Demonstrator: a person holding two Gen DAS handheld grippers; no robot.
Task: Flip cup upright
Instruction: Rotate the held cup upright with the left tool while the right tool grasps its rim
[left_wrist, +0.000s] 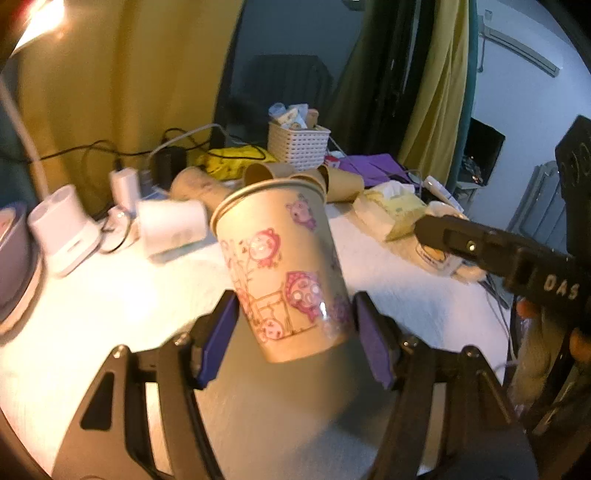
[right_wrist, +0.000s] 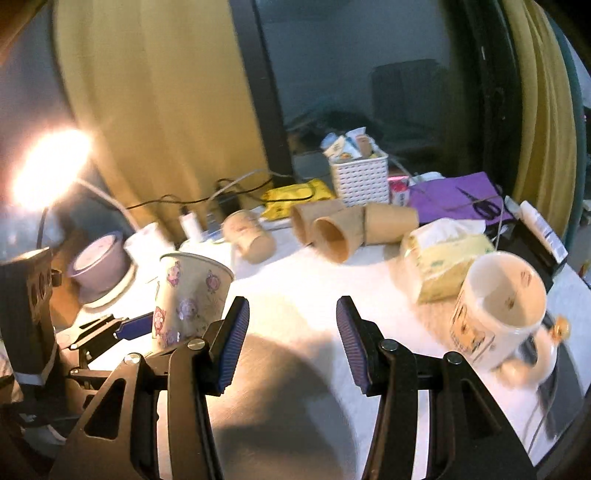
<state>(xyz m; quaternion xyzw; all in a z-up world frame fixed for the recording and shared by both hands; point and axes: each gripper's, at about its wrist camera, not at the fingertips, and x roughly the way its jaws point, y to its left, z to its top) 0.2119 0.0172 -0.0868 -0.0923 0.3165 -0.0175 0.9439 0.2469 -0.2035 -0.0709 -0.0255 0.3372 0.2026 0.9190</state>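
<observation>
A paper cup with pink cartoon prints (left_wrist: 284, 273) stands upright on the white table, mouth up, leaning slightly. My left gripper (left_wrist: 295, 332) is open around its lower part, blue pads on either side with small gaps. The same cup (right_wrist: 188, 299) shows in the right wrist view at left, with the left gripper's blue pad (right_wrist: 135, 326) beside it. My right gripper (right_wrist: 291, 347) is open and empty over the table's middle. It also shows in the left wrist view (left_wrist: 480, 251) at right.
Several brown paper cups (right_wrist: 343, 229) lie on their sides at the back. A white mug (right_wrist: 495, 314), tissue pack (right_wrist: 443, 262), white basket (right_wrist: 360, 177), purple bowl (right_wrist: 99, 262) and lit lamp (right_wrist: 48, 166) ring the table.
</observation>
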